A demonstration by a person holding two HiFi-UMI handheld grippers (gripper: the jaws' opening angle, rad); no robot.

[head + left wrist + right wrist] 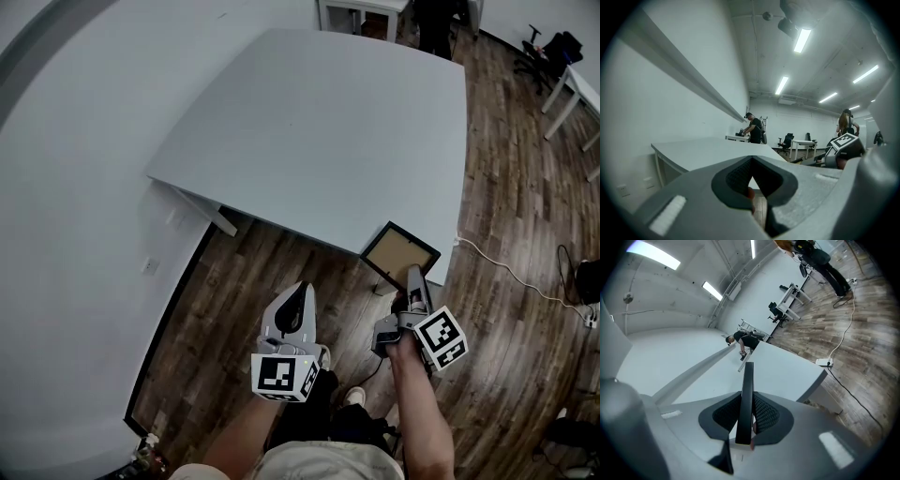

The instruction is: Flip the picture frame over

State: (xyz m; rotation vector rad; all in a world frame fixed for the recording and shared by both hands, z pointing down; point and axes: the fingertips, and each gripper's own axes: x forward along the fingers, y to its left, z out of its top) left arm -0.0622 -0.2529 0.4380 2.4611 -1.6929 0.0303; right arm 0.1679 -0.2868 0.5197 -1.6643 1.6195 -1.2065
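A black picture frame point(399, 255) with a brown backing hangs in the air just off the near right corner of the grey table point(328, 131). My right gripper point(413, 284) is shut on its near edge. In the right gripper view the frame point(746, 394) shows edge-on, clamped between the two jaws. My left gripper point(298, 307) is to the left of it, off the table over the floor, shut with nothing in it. In the left gripper view its jaws point(752, 185) meet, and the table top point(712, 150) lies ahead.
Wood floor point(506, 234) surrounds the table. A white cable and power strip point(525, 277) lie on the floor at right. White wall point(66, 234) runs along the left. Other desks and an office chair point(548, 52) stand at the back. People point(753, 129) stand at the far desks.
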